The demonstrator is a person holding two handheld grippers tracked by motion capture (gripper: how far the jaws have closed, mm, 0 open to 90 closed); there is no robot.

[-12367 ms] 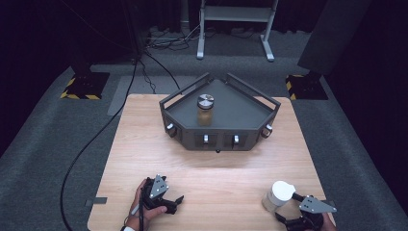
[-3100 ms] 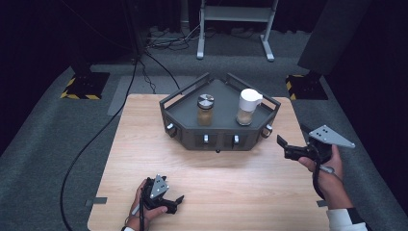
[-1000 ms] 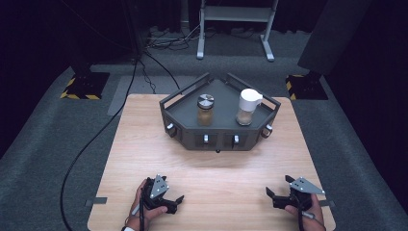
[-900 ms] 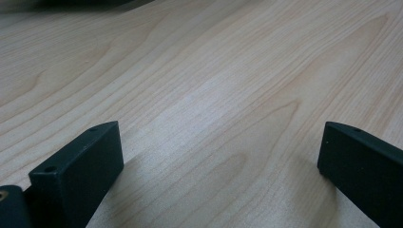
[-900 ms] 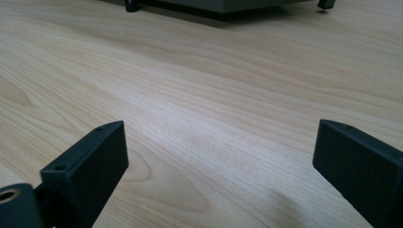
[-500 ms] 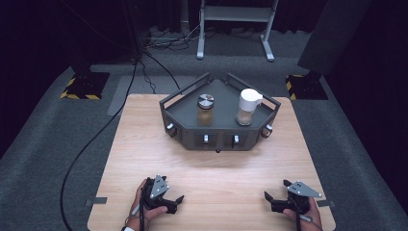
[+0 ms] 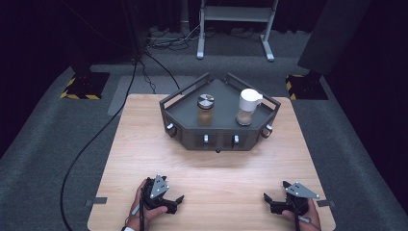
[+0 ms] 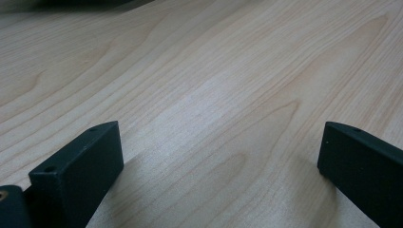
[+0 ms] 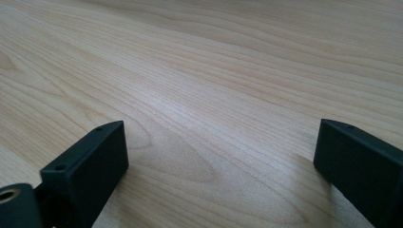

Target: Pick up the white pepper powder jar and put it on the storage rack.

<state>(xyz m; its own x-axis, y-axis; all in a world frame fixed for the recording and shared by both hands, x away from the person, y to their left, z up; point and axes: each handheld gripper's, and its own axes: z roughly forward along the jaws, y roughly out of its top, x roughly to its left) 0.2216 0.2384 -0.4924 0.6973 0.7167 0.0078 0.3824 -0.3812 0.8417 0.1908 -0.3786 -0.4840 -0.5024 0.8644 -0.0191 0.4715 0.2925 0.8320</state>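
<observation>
Seen from the high view: a light wooden table (image 7: 211, 192) on grey carpet. At the upper centre of the frame, a dark angular tray (image 7: 219, 137) set on the table's far half. Inside it, a glass jar with a metal lid (image 7: 205, 109) standing upright at left, a white-capped jar (image 7: 247, 107) upright just right of it, the two apart. At the lower left of the frame, the left gripper (image 7: 174, 202) resting on the wood, jaws wide apart and empty. At the lower right, the right gripper (image 7: 268, 201) likewise low on the table, jaws spread, just opened a little further, nothing between them. Both well apart from the tray. Bare wood grain between the jaws in each gripper view.
</observation>
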